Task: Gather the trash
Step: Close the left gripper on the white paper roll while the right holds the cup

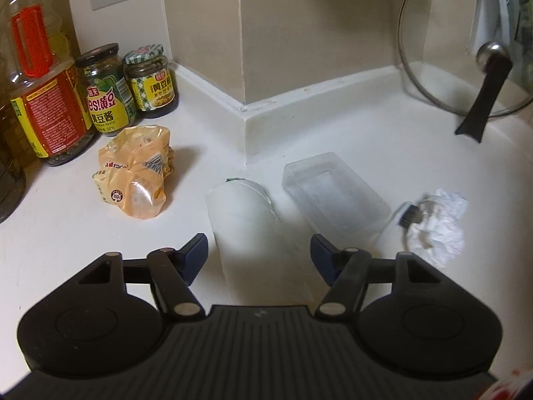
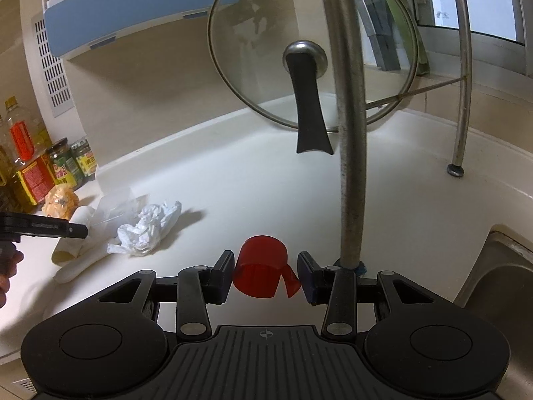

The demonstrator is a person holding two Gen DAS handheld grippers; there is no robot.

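On the white counter (image 1: 383, 133), my left gripper (image 1: 258, 250) stands open. A white paper roll (image 1: 246, 226) lies on its side between the fingers, and the pads are clear of it. A clear plastic box (image 1: 333, 193) lies just right of the roll, with a crumpled white tissue (image 1: 436, 223) further right. A crumpled orange plastic bag (image 1: 136, 173) sits to the left. In the right wrist view my right gripper (image 2: 266, 268) is shut on a red plastic cap (image 2: 260, 266) above the counter. The tissue (image 2: 146, 230) and a left gripper finger (image 2: 73, 231) show at its left.
Two sauce jars (image 1: 150, 80) and an oil bottle (image 1: 40, 83) stand at the back left. A glass pot lid (image 2: 309, 66) leans on the back wall. A metal rack leg (image 2: 349, 166) rises just beyond the right gripper. A steel sink (image 2: 499, 266) lies at the right.
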